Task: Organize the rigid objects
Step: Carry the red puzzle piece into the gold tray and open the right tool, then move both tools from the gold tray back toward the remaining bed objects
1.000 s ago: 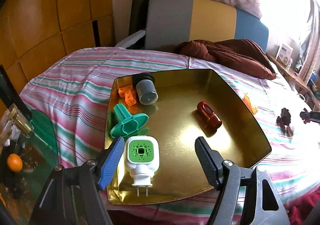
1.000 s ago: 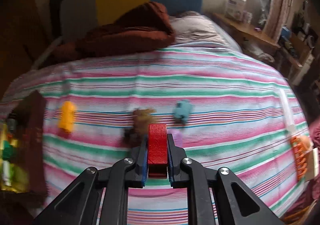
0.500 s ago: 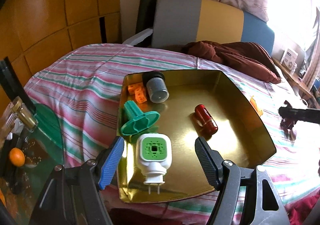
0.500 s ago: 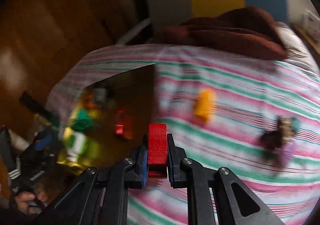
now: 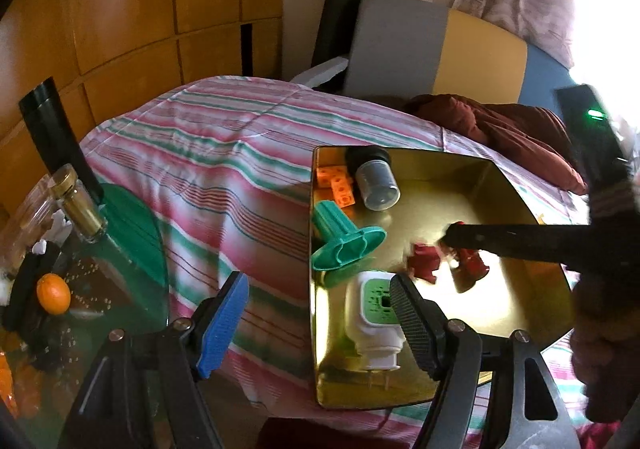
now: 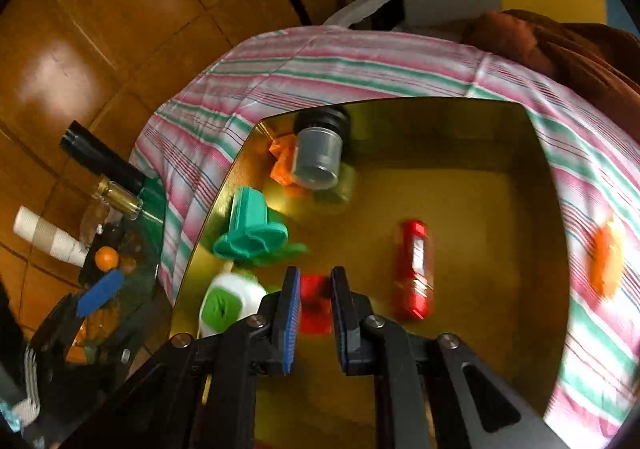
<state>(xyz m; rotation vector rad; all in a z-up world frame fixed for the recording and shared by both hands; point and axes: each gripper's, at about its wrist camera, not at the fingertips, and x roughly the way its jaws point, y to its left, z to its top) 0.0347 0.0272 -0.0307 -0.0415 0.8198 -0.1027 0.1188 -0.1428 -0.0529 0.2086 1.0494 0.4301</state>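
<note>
Left gripper (image 5: 318,323) points steeply down over the near left edge of the gold tray (image 5: 516,185), jaws spread with nothing between them; blue pad sits over the striped bedsheet (image 5: 224,169), black pad over the white-green plug-in (image 5: 376,313). Glass side table (image 5: 132,249) with an orange (image 5: 53,294) lies far left.

On the tray, left to right: teal flower-shaped piece (image 5: 344,241), orange cubes (image 5: 338,183), grey cylinder (image 5: 376,181) lying on its side, red bottle (image 6: 414,269).

Right gripper (image 6: 314,299) angles down over the tray's middle, jaws pressed together on a red block (image 6: 314,299), pinched between blue pad and black pad, held above the tray floor just left of the red bottle. In the left view the gripper reaches in from the right, blurred. Orange toy (image 6: 608,261) lies on the sheet right of the tray.

Versus a second ago: the right gripper was over open bedsheet far from the tray with the same block clamped; now it has swung across to the tray. The left gripper has drifted sideways, so the plug-in no longer sits centred between its jaws. Tray contents unchanged.
</note>
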